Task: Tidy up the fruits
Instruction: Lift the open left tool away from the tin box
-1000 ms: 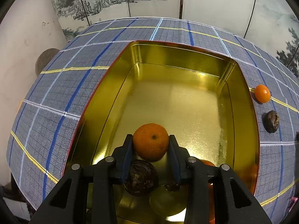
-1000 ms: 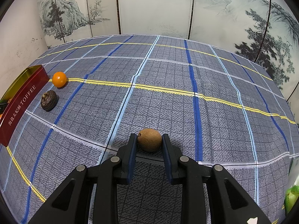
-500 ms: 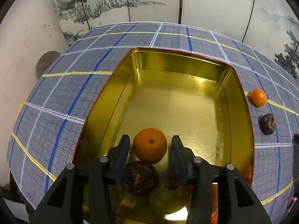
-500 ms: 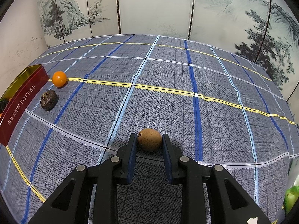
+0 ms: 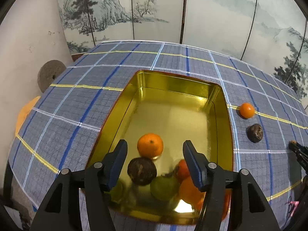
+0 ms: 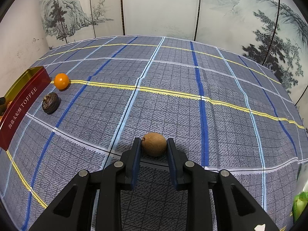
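My left gripper (image 5: 155, 150) is open and empty above the near end of the gold tin (image 5: 173, 79). An orange mandarin (image 5: 150, 145) lies in the tin between the fingers, free of them. A dark round fruit (image 5: 141, 171), a green fruit (image 5: 164, 187) and more orange fruit (image 5: 189, 189) lie nearer. My right gripper (image 6: 153, 147) is shut on a brown kiwi-like fruit (image 6: 154, 144) resting on the plaid cloth. A small orange (image 6: 61, 80) and a dark fruit (image 6: 50, 103) lie beside the tin's red wall (image 6: 21, 105).
The small orange (image 5: 247, 110) and the dark fruit (image 5: 255, 132) sit on the cloth right of the tin. Painted screen panels (image 6: 159, 9) stand behind the table. A green object (image 6: 300, 202) lies at the right edge.
My left gripper let go of the mandarin, opened wide and pulled back and up. The mandarin now rests in the tin. The right gripper has not moved.
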### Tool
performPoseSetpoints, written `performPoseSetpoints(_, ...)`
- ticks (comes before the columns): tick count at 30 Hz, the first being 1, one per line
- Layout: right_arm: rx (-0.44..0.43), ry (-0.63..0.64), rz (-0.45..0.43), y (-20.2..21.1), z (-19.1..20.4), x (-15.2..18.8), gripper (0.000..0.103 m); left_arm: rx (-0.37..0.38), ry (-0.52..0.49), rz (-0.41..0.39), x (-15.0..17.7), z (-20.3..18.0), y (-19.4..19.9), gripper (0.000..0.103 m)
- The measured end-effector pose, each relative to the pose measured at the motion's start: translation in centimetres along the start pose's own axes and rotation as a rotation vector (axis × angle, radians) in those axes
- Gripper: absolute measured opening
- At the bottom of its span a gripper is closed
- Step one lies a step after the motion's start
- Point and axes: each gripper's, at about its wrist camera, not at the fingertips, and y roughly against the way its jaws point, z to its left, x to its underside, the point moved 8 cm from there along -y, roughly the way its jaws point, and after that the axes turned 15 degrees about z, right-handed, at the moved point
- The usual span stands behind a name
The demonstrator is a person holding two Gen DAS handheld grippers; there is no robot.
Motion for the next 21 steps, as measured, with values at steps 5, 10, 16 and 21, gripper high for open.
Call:
performPoseSetpoints(5, 0.014, 0.004, -0.001, 0.0, -0.1, 0.0, 0.024, -0.022, -0.005, -0.020, 1.9, 0.1, 1.0, 0.063)
performPoseSetpoints(10, 0.022, -0.012, 0.001, 0.0, 0.1, -0.2, 0.024, -0.023, -0.003, -0.029, 3.1, 0.2, 1.6, 0.063)
performPoseSetpoints(16, 0.008, 0.005, -0.001, 0.3, 1.8, -0.8, 0.024, -0.023, 0.009, -0.031, 3.8, 0.5, 1.8, 0.063)
performPoseSetpoints(21, -0.028, 0.056, -0.012, 1.2, 4.5, -1.4, 0.024, -0.017, 0.032, -0.030, 4.3, 0.9, 2.0, 0.063)
